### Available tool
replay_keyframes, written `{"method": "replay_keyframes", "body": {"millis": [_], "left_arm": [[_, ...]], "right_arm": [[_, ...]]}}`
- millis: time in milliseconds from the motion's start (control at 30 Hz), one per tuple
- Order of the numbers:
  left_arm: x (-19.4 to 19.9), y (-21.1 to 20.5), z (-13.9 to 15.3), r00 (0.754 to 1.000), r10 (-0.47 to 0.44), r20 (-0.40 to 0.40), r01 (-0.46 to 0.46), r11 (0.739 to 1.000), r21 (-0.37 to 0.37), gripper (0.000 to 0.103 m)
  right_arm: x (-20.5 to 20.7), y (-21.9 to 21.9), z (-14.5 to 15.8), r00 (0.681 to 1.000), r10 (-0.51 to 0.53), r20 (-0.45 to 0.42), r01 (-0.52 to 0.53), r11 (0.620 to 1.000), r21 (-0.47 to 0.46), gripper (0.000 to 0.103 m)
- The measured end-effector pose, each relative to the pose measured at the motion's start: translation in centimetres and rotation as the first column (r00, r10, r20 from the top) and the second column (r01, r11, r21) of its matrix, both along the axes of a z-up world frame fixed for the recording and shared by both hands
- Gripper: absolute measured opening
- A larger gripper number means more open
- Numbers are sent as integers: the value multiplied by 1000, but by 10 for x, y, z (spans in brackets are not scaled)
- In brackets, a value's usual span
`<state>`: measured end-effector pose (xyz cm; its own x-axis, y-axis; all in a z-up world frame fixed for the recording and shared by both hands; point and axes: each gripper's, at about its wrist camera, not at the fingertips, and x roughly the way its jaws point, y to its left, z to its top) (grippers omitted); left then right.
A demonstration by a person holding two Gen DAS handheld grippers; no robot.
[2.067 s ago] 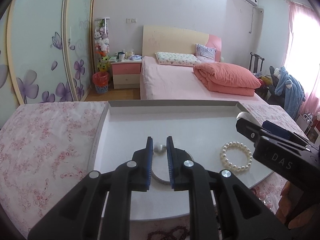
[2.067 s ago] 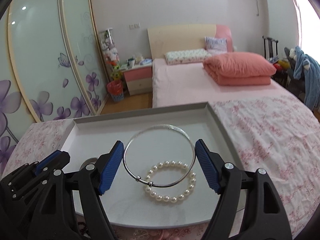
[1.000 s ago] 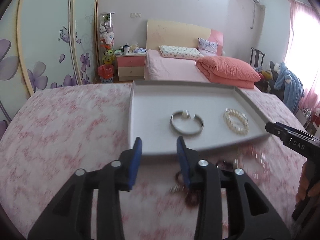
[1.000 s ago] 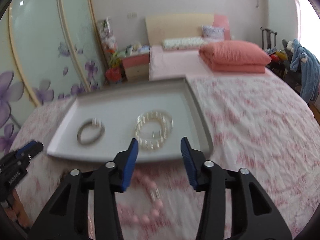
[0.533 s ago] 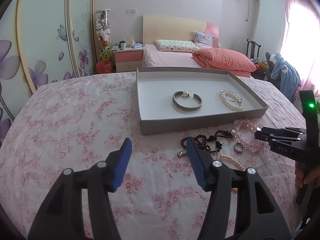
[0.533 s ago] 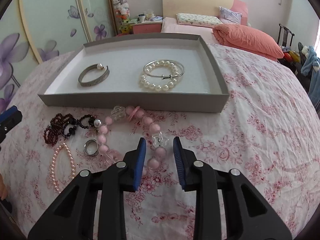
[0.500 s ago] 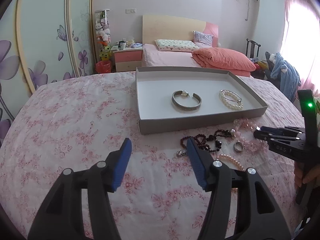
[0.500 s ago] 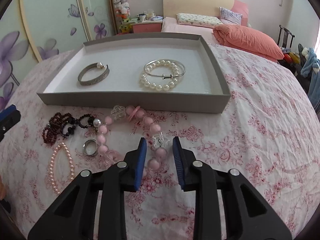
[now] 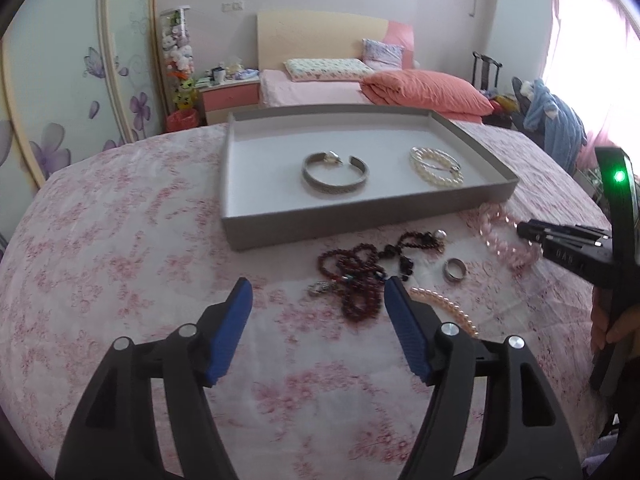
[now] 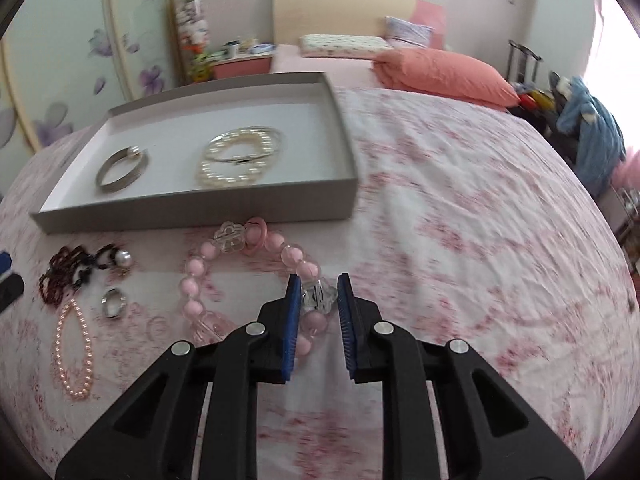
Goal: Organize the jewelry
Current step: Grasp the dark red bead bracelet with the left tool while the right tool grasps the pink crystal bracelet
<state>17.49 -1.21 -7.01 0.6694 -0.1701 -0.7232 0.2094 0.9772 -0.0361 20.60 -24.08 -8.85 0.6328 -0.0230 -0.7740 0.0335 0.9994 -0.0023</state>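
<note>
Pink bracelet (image 10: 256, 276) between right gripper (image 10: 318, 280) pads — parted; left gripper (image 9: 316, 284) wide.

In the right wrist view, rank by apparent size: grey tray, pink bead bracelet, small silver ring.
1. Grey cardboard tray
2. Pink bead bracelet, though it lies nearer the camera
3. Small silver ring

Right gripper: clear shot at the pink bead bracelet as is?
Probably yes. The right gripper is open, with the pink bead bracelet's near beads already between its fingers. Nothing covers it; the grey tray sits beyond.
</note>
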Motion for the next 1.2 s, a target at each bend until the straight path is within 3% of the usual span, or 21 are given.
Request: {"method": "replay_keyframes", "body": {"millis": [167,467,567,600,700,1067,1133,1200], "left_arm": [[10,-19,-11,999,-12,-38,13,999,35,64],[22,-31,-23,997,3,-74,2,998,59,45],[23,-30,-23,998,12,-62,-8,997,77,33],[23,-30,-23,998,14,-61,-9,997,82,20],[23,-22,-24,997,32,-71,-26,996,81,14],[11,33,-23,991,104,-85,-98,993,72,16],[10,34,-23,991,101,-83,-96,993,67,33],[9,32,-23,992,96,-76,-92,994,63,39]], "right_arm": [[0,5,-1,1000,16,0,-16,1000,-22,20],[0,3,0,1000,17,-1,-17,1000,-5,20],[0,3,0,1000,17,-1,-17,1000,-7,20],[0,3,0,1000,17,-1,-17,1000,-6,20],[0,1,0,1000,17,-1,-17,1000,-6,20],[-3,10,0,998,60,0,-60,998,-22,20],[-4,12,1,998,59,0,-59,998,-23,20],[-3,10,1,998,58,-1,-58,998,-9,20]]}}
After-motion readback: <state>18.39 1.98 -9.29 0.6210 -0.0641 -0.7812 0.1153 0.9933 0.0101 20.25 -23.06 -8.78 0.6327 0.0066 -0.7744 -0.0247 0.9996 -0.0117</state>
